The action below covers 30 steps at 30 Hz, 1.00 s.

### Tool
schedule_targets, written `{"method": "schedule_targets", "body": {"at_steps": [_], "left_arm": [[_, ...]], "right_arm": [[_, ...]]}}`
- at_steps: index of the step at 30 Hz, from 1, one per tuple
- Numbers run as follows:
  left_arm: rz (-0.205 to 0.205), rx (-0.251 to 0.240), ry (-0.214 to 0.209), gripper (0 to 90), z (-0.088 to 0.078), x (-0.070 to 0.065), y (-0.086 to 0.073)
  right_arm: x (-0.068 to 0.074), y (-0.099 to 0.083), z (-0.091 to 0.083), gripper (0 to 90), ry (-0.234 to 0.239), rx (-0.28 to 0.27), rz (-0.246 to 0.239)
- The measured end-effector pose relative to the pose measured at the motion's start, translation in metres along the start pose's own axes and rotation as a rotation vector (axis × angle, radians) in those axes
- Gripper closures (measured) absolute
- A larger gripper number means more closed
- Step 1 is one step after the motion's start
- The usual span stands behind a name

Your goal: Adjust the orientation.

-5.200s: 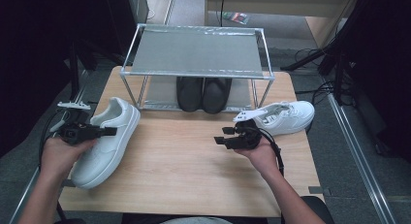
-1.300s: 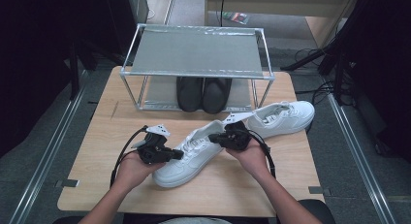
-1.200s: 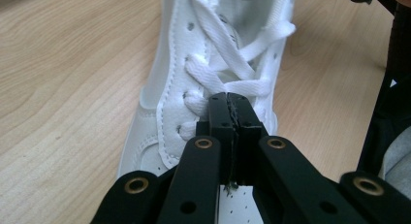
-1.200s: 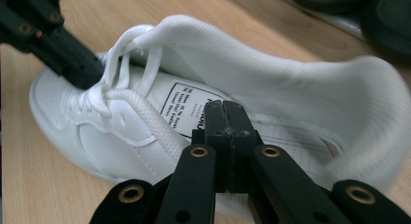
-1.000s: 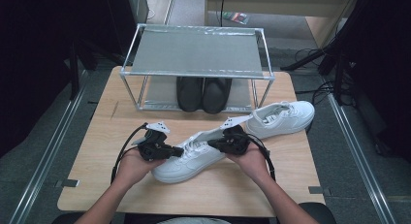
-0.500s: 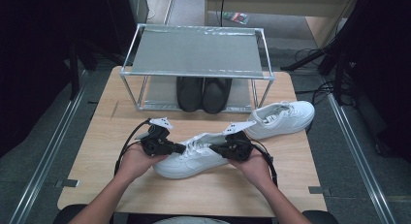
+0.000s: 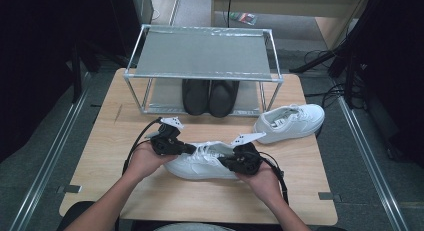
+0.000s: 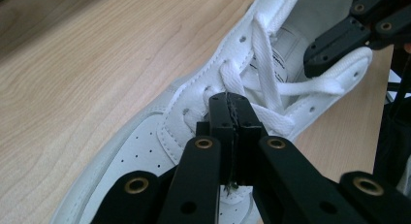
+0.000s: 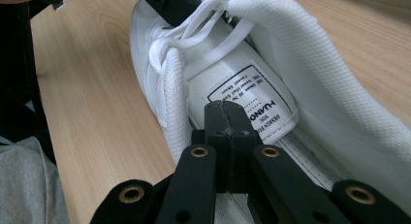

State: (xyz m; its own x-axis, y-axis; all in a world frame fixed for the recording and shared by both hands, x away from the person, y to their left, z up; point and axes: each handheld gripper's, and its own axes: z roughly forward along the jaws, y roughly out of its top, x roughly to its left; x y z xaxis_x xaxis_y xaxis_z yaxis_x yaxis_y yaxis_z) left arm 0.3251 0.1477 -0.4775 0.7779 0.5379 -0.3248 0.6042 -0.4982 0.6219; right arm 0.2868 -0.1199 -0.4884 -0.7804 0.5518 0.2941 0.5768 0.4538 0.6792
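Your wooden table (image 7: 100, 156) carries a metal shoe rack (image 7: 202, 56) at its far edge, with a pair of black shoes (image 7: 210, 97) on the rack's lower shelf. A second white sneaker (image 7: 290, 123) lies on the table right of the rack, apart from your work.

The white sneaker (image 7: 202, 163) you are handling lies on its sole near the table's front middle, toe toward your left, between your two hands.

Your left gripper (image 8: 232, 107) sits over the lacing, jaws pressed together, tips touching the white laces (image 8: 261, 54); whether a lace is pinched, the frames do not settle.

Your right gripper (image 9: 225, 112) is at the shoe's opening, jaws closed flat against each other, tips resting at the printed tongue label (image 9: 252, 100). Nothing is visibly caught between them.
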Motion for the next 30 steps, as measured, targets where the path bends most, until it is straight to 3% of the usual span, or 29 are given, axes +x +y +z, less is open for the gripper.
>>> {"method": "schedule_targets", "body": {"at_steps": [4, 9, 14, 17, 24, 30], "left_arm": [[0.000, 0.002, -0.005, 90.0, 0.001, 0.000, 0.001], [0.010, -0.009, 0.009, 90.0, -0.001, -0.002, 0.000], [-0.024, -0.056, -0.008, 90.0, -0.010, -0.004, -0.002], [-0.011, -0.075, -0.001, 90.0, -0.019, -0.012, -0.006], [-0.011, -0.058, 0.024, 90.0, -0.022, -0.026, -0.019], [-0.029, -0.008, 0.026, 90.0, -0.015, -0.029, -0.030]], "right_arm": [[0.004, -0.001, -0.003, 90.0, -0.033, -0.001, -0.015], [-0.004, 0.000, -0.011, 90.0, -0.044, -0.020, -0.012], [-0.013, 0.005, -0.018, 90.0, -0.052, -0.049, -0.012], [-0.019, 0.010, -0.020, 90.0, -0.056, -0.063, -0.018], [-0.034, 0.024, -0.026, 90.0, -0.060, -0.107, -0.022], [-0.047, 0.030, -0.020, 90.0, -0.071, -0.082, -0.016]]}}
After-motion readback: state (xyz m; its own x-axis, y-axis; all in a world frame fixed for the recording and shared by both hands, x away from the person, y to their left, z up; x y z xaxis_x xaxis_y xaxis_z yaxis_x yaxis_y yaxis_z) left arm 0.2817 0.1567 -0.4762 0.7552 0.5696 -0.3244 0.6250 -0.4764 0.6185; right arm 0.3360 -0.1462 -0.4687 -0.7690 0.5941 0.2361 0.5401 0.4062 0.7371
